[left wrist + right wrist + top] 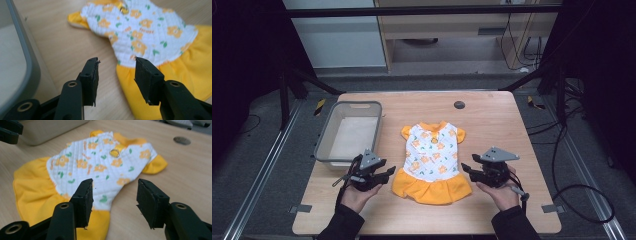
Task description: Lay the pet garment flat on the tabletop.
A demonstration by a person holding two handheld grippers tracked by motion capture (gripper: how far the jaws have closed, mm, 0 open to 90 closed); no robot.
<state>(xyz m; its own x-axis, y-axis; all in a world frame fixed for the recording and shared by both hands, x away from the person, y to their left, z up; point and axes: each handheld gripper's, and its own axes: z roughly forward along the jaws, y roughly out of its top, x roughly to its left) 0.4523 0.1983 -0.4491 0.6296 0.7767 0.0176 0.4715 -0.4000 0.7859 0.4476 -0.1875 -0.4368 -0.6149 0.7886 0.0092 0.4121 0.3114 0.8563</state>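
Observation:
A small dress (432, 161) lies flat in the middle of the wooden table (492, 115): white quilted top with orange flowers, yellow sleeves, yellow skirt toward me. My left gripper (388, 173) hovers just left of the skirt, open, jaws pointing at the skirt's left edge (125, 75). My right gripper (467, 170) sits just right of the skirt, open, aimed at the waist seam (100, 206). Nothing is between either pair of jaws. A small metal ring (114, 152) sits on the dress near the collar.
A grey plastic bin (348, 132) stands at the table's left, close behind my left gripper; its rim (23, 55) is visible in the left gripper view. A dark round hole (459, 105) marks the far side of the table. Cables lie on the floor at right.

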